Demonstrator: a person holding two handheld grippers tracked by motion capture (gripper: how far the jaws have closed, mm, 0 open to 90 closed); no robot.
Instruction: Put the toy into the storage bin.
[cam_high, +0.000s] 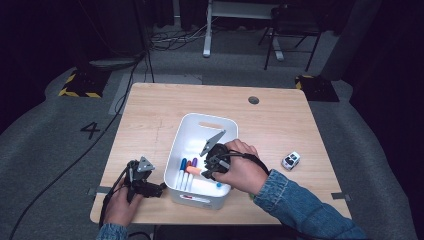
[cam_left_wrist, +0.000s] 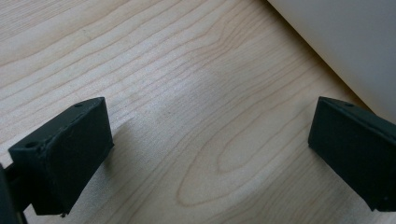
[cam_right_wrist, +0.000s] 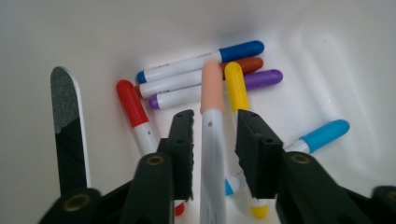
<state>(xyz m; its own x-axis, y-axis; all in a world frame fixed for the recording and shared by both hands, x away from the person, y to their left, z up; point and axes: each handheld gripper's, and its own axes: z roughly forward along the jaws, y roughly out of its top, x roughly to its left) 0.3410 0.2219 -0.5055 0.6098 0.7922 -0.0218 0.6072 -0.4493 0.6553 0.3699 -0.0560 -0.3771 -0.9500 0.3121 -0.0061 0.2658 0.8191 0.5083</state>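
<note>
The right gripper (cam_right_wrist: 212, 140) hangs inside the white bin (cam_high: 227, 123), pointed down at the pile, and a peach-capped marker (cam_right_wrist: 211, 121) stands between its jaws. There is a sliver of daylight on either side of the barrel, so the pads look parted rather than pressing; by the look of it this one is being let go into the bin. Under it lie the markers already home: a blue-capped marker (cam_right_wrist: 201, 59), a brown-capped one (cam_right_wrist: 245, 65), a purple-capped one (cam_right_wrist: 224, 86), a red-capped one (cam_right_wrist: 135, 114), a yellow-capped one (cam_right_wrist: 236, 86) and a light-blue-capped one (cam_right_wrist: 317, 135). Over at the near corner, the left gripper (cam_left_wrist: 210, 154) rests on the bare wooden table (cam_left_wrist: 187, 70) just beside the bin wall, jaws wide apart and empty. No loose marker shows on the tabletop in the high view, so the packing looks close to finished. A small toy car (cam_high: 290, 160) sits to the right of the bin, untouched.
</note>
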